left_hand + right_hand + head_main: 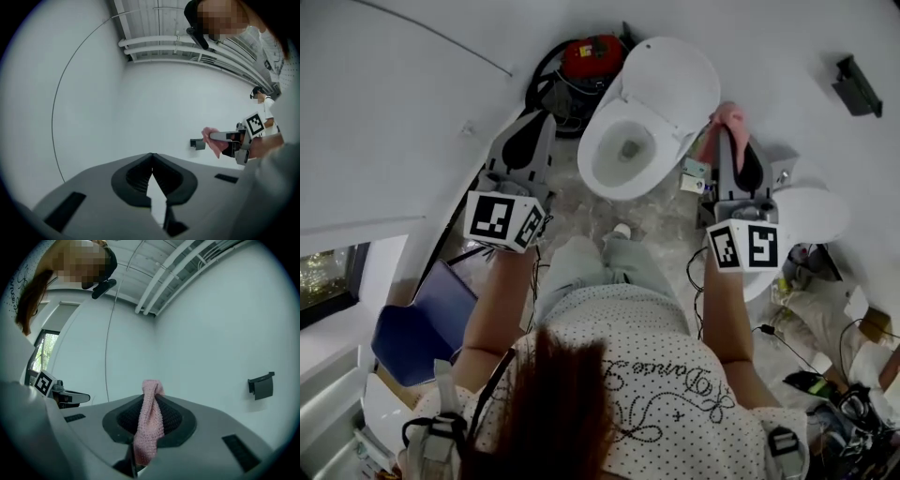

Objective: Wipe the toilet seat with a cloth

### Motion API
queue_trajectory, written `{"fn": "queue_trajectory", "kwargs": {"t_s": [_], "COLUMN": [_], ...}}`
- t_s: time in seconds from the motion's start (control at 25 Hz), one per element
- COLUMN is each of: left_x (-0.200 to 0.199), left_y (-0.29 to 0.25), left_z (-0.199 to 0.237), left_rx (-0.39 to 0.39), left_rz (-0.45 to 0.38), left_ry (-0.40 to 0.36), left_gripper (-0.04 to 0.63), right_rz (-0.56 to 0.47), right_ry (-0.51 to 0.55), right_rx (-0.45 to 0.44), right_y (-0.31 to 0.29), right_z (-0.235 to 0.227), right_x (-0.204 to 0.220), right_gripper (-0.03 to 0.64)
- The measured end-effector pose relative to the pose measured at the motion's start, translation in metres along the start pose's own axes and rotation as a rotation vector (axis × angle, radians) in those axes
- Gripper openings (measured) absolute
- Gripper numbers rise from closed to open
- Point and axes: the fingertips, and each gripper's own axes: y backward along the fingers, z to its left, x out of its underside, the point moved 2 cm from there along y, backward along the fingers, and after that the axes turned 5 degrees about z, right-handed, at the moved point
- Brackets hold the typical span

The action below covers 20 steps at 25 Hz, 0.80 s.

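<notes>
My right gripper (149, 420) is closed on the pink cloth (151, 414). A short end of the cloth stands past the tips and the rest hangs back along the jaws. My left gripper (152, 172) has its jaws pressed together at the tips and nothing is between them.

In the head view the cloth is just beside the right edge of the raised lid (673, 77). It is not yet on the toilet seat (592, 157), and both gripper views look at the wall, not at the bowl.

I think the wiping has not begun. To do it well I should tip the right gripper down and lay the loose cloth flat on the seat at its right edge. Then I go round the ring with light pressure, so the hard jaw tips do not scrape. The left gripper should wait outside the seat's left edge.
</notes>
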Motion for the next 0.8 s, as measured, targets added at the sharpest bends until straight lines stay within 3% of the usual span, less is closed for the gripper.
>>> {"fn": "queue_trajectory", "kwargs": {"t_s": [0.4, 0.8], "left_x": [-0.008, 0.004], "left_y": [-0.028, -0.148], "left_z": [0.009, 0.078], "left_rx": [-0.004, 0.186], "left_rz": [0.002, 0.018], "left_ry": [-0.007, 0.019], "left_gripper": [0.005, 0.005], "right_rz": [0.010, 0.037], "right_ry": [-0.036, -0.035], "right_rx": [0.018, 0.190], "right_y": [-0.016, -0.112], "right_z": [-0.020, -0.042], "right_x": [0.003, 0.018], "right_gripper": [0.064, 0.064]}}
